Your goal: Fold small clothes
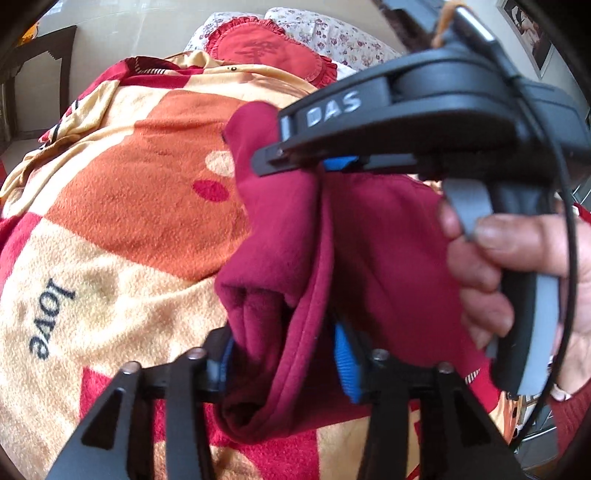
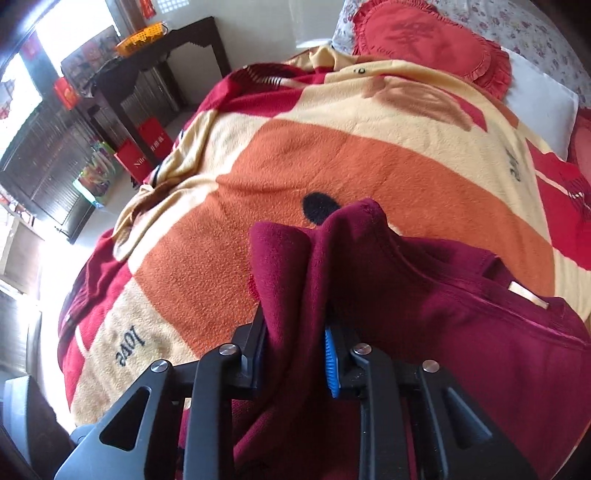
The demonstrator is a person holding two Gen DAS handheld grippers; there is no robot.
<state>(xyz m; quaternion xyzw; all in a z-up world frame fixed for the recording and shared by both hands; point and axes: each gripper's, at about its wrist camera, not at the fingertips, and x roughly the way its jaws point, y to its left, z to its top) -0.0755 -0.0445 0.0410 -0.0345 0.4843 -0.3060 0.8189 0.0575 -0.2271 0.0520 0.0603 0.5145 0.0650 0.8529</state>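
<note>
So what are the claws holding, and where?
Both hold the dark red garment: left claw and right claw each pinch a bunched fold of its edge.

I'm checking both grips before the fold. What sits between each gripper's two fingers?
Bunched maroon garment fills the gap of the left gripper in the left wrist view, and of the right gripper in the right wrist view.

A bed (image 2: 546, 99) carries a fleece blanket (image 2: 295, 158) in orange, cream and dark red blocks, printed with "love". At its head, a red heart-shaped frilled cushion (image 2: 432, 40) rests on floral bedding (image 2: 524, 26) beside a white pillow (image 2: 543, 107).
</note>
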